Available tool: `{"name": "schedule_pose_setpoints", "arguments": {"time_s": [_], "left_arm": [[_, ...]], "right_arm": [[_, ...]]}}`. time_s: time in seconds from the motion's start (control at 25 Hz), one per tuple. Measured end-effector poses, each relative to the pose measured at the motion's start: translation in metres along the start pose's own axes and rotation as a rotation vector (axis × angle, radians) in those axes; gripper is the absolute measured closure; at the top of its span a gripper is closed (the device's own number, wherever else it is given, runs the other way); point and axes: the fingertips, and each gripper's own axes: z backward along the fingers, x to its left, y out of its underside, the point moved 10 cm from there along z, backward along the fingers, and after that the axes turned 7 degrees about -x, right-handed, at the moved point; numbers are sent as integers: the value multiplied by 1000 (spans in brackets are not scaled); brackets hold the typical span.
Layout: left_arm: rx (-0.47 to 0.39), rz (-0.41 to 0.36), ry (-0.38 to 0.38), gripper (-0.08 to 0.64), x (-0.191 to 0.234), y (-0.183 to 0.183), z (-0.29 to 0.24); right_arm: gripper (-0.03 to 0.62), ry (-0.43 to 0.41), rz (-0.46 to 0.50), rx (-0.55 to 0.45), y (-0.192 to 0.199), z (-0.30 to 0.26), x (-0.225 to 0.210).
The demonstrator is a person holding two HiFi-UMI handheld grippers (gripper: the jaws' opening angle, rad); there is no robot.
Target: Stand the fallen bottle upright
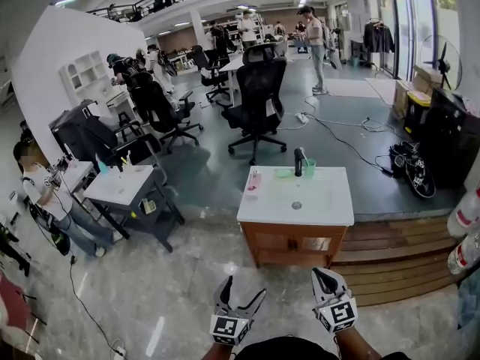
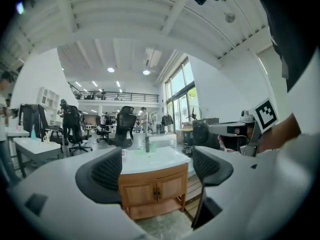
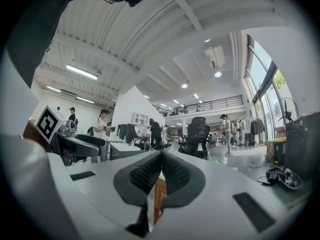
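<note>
L gripper (image 1: 244, 287) spread, R gripper (image 1: 318, 273) closed, both empty; head view shows bottle (image 1: 253, 183) on vanity (image 1: 330, 208), R view doesn't.

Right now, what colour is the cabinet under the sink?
Orange-brown wood; the cabinet shows best in the left gripper view.

Left hand-held gripper (image 1: 245, 286) spread — right (image 1: 318, 272) closed.

Open floor (image 1: 187, 291) before the sink cabinet (image 1: 292, 246); faucet (image 1: 298, 161) and green cup (image 1: 309, 167) along its back edge.
</note>
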Motion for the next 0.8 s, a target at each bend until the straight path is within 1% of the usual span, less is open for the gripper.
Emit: {"name": "schedule_pose_setpoints", "arguments": {"time_s": [0.16, 0.36, 0.48, 0.64, 0.8], "left_arm": [[8, -4, -56, 140, 1, 3, -20], [14, -12, -83, 140, 5, -4, -39], [7, -7, -94, 140, 15, 0, -56], [0, -1, -106, 140, 40, 8, -79], [-3, 0, -114, 140, 75, 11, -106]], "right_arm": [[578, -43, -18, -6, 4, -17, -21], [578, -62, -33, -18, 3, -34, -34], [578, -73, -29, -24, 9, -47, -42], [578, -67, -31, -9, 20, -72, -48], [578, -83, -14, -3, 26, -114, -52]]}}
